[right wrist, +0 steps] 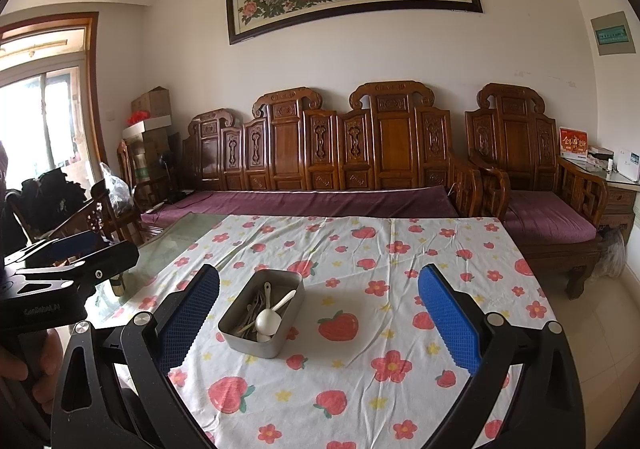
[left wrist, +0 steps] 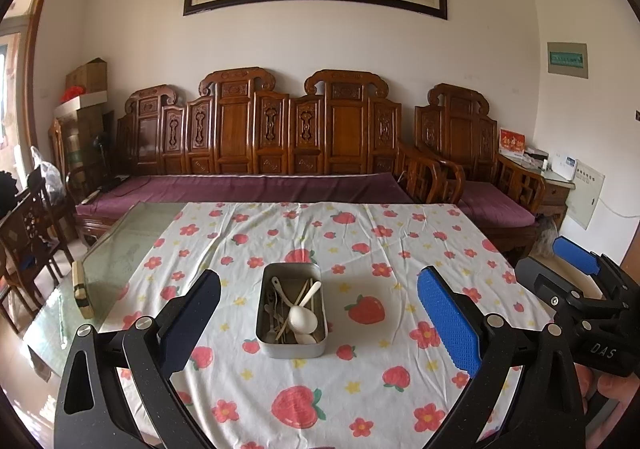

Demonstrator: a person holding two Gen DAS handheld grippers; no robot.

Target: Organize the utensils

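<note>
One grey metal tin [left wrist: 291, 343] mid-counter on strawberry-print cloth [left wrist: 360, 389], well clear of all edges. Inside: jumbled utensils, two white spoons [left wrist: 303, 318] on top, rest too tangled to count. Left hand-held gripper [left wrist: 318, 313] spread wide, empty; right hand-held gripper [right wrist: 319, 315] likewise. Open cloth all round tin.

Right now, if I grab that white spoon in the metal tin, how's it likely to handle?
The white spoon looks smooth and glossy, so it may slip between the pads. It seems small and probably light, likely rigid. It lies across other utensils in the metal tin, so lifting it could drag or rattle them.
</note>
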